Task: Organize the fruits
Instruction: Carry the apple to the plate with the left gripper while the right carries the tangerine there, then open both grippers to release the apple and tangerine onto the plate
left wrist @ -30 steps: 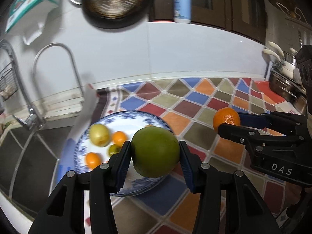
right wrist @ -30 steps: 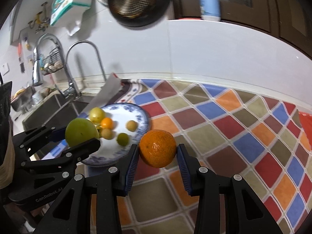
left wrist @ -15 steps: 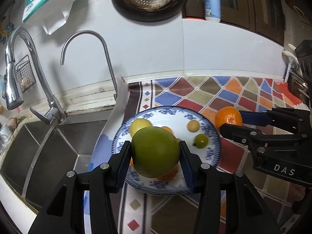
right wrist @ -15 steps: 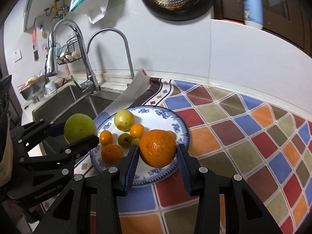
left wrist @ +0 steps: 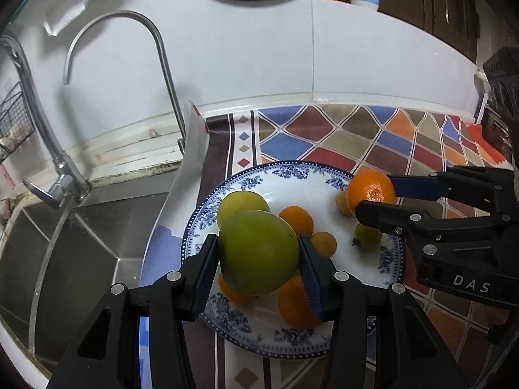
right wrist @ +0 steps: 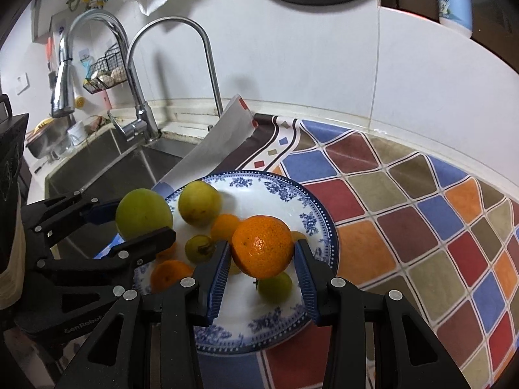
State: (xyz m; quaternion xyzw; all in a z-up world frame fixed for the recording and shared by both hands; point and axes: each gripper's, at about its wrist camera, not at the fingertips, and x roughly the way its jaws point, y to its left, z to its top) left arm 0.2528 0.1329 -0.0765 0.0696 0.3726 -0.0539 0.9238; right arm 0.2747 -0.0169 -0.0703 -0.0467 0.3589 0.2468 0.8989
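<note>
while both tools hang over the blue-and-white plate (left wrist: 285,175), we record the following. the left gripper (left wrist: 258,259) has its jaws clamped on the large green fruit (left wrist: 258,252), one blue pad on each side. in the right wrist view this green fruit (right wrist: 143,214) sits above the plate's left rim, on the side toward the sink (right wrist: 107,165).

the right gripper (right wrist: 261,259) has its jaws clamped on the orange (right wrist: 261,245). in the left wrist view the orange (left wrist: 370,191) is over the plate's right rim.

the plate (right wrist: 311,214) rests on the patterned mat (right wrist: 405,214) at the left edge of the tabletop, beside the sink. on the plate we count a yellow-green fruit (right wrist: 199,202) toward the back left, a small orange fruit (right wrist: 225,226) near the centre, a small green fruit with a stem (right wrist: 199,248) just beside it, another orange fruit (right wrist: 168,274) at the front left, and a small green fruit (right wrist: 275,287) below the held orange. whether either held fruit touches those beneath it, we cannot tell.

a curved faucet (left wrist: 162,61) rises at the back edge of the sink. a white folded sheet (right wrist: 214,146) leans between the sink and the plate.
</note>
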